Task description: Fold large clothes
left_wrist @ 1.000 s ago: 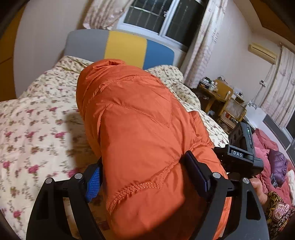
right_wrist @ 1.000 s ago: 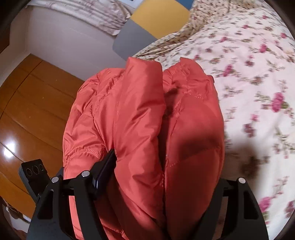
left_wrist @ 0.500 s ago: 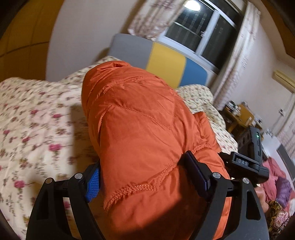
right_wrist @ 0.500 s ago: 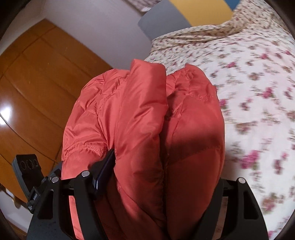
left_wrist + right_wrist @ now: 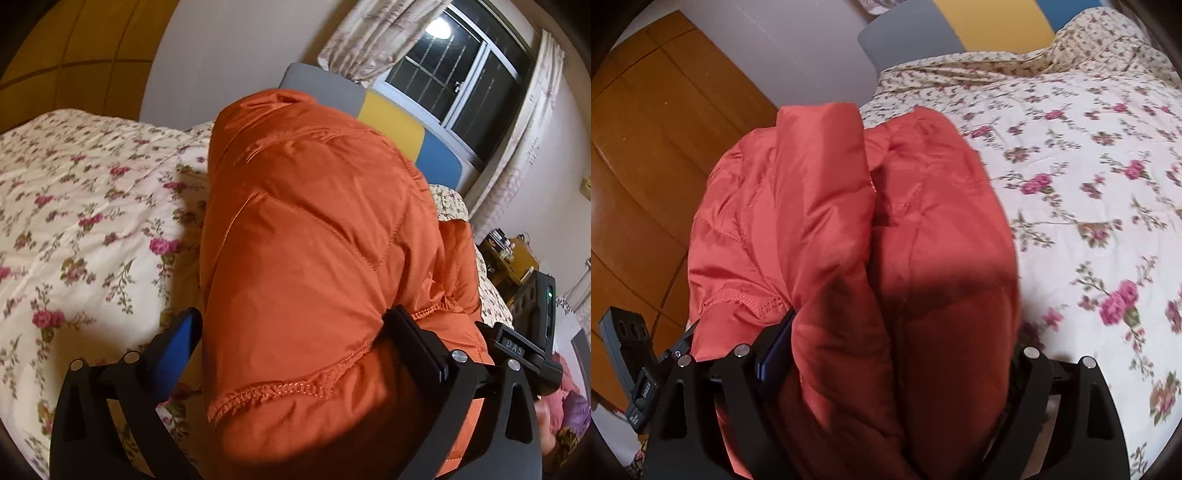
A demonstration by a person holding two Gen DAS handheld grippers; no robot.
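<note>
An orange puffer jacket [image 5: 314,240] is bunched in a thick fold and held up over a bed with a floral quilt [image 5: 85,221]. My left gripper [image 5: 291,343] is shut on the jacket's stitched hem edge, with a blue pad [image 5: 177,350] on the left finger showing. My right gripper [image 5: 897,354] is shut on another thick fold of the same jacket [image 5: 849,221]; its right fingertip is hidden by fabric. The other gripper's body shows at the right edge of the left wrist view [image 5: 532,332] and at the left edge of the right wrist view [image 5: 628,362].
The floral quilt [image 5: 1071,184] spreads to the right in the right wrist view. A grey, yellow and blue headboard [image 5: 391,118] stands under a curtained window [image 5: 461,62]. A wooden wardrobe [image 5: 646,166] stands left of the bed. A cluttered side table [image 5: 513,254] stands at the right.
Both grippers have swung with the jacket still held: the views have turned toward the wardrobe side, and the jacket bundle sits higher against the headboard.
</note>
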